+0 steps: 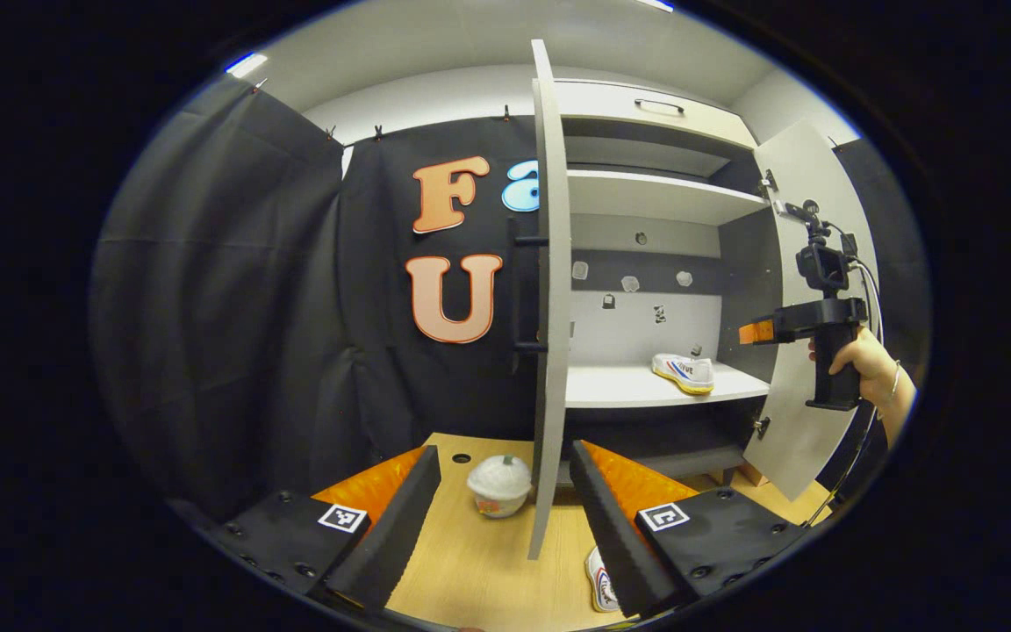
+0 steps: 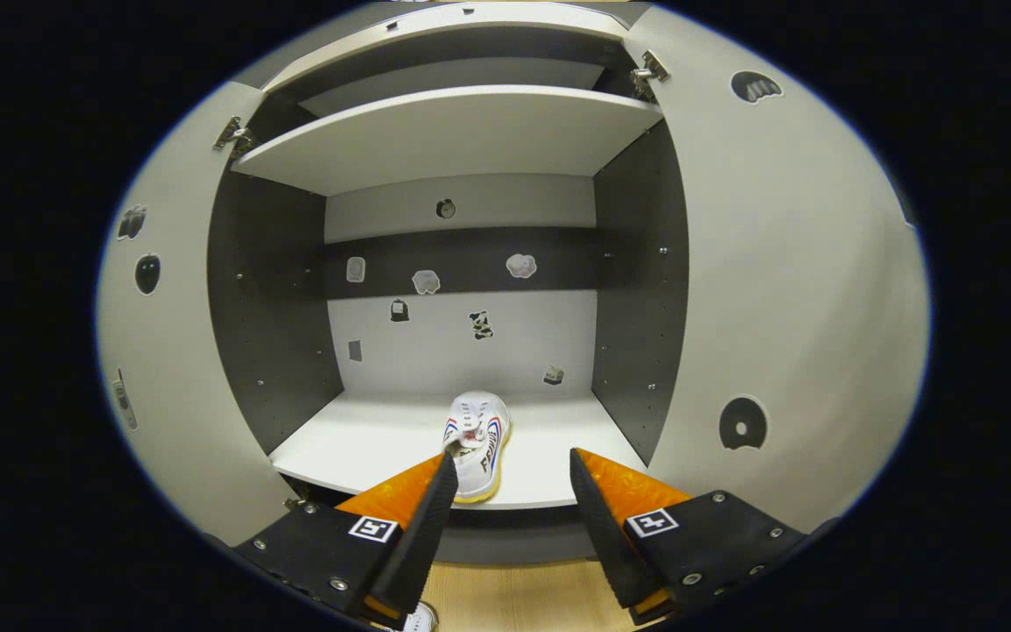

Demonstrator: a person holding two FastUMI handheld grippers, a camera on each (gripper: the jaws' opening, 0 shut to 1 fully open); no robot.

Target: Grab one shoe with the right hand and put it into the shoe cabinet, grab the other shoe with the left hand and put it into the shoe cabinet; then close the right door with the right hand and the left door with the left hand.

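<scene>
The shoe [image 2: 476, 443] placed in the shoe cabinet [image 2: 637, 290] is a white low sneaker with red and blue side stripes and a pale yellowish sole; in the right gripper view it lies on the lower shelf [image 2: 356, 448] near that shelf's front edge, lengthwise toward the back panel. The right hand-held gripper [image 2: 505, 491] hangs just in front of that edge, released, with its fingers spread and nothing between them; the shoe shows past the inner edge of its left finger, apart from it. In the left gripper view the same shoe [image 1: 685, 372] sits toward the right end of the lower shelf [image 1: 620, 386], and the right hand-held gripper [image 1: 756, 332], held in a person's hand [image 1: 865, 360], is at the cabinet's opening just beside the open right door [image 1: 808, 298].

The left hand-held gripper [image 1: 505, 491] is also released, its fingers wide apart and empty, low over the wooden tabletop [image 1: 470, 562]. The other shoe [image 1: 602, 581], white with a red and blue mark, lies on the tabletop near its front edge, partly hidden behind the right finger. A small white lidded cup [image 1: 499, 484] stands on the tabletop between the fingers, farther back. The open left door [image 1: 551, 298] is seen edge-on straight ahead of this hand-held gripper, standing between it and the cabinet's interior. Small stickers dot the back panel [image 2: 470, 342], and an upper shelf [image 2: 453, 132] spans the cabinet above.
</scene>
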